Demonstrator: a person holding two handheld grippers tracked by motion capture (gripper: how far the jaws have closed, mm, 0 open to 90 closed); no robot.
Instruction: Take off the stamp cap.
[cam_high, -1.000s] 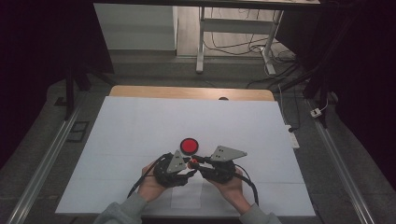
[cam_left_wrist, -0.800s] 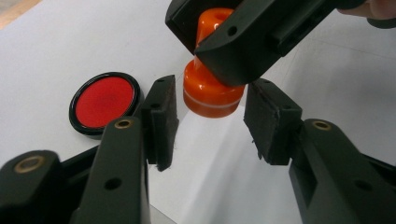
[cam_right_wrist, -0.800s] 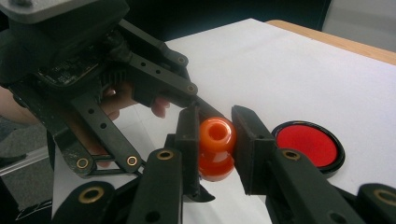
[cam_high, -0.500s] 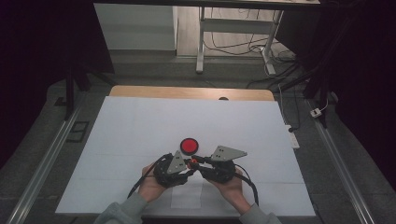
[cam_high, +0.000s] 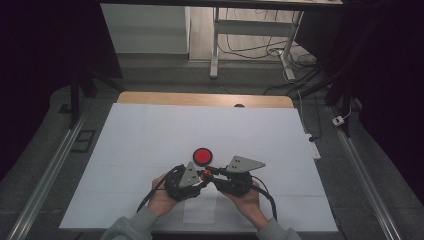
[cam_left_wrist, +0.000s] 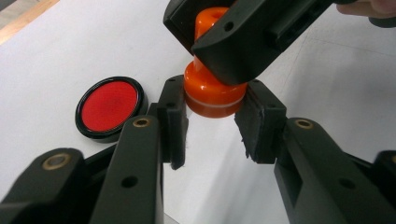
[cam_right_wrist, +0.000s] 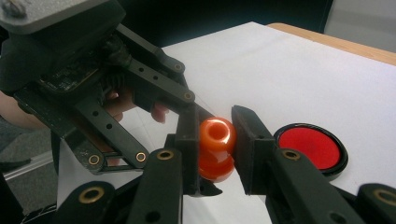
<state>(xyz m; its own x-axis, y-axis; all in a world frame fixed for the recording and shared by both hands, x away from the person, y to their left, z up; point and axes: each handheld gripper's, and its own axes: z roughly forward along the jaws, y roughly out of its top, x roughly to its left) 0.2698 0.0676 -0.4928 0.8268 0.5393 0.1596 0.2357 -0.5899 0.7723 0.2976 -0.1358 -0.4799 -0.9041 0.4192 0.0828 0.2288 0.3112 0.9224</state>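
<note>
1. Two claws clamp one orange stamp: right gripper shut on its handle, left gripper just closed round its base.
2. Pull straight apart, I'd say; red pad sits just beside.

Table: white sheet over a wooden top, whose bare far edge shows. Floor: grey, with a metal rail on the left and another rail on the right. Beyond the table: white desk frame, loose cables, pale cabinet panel. White power strip off the table's right edge. Surroundings dark; light falls mainly on the table.
</note>
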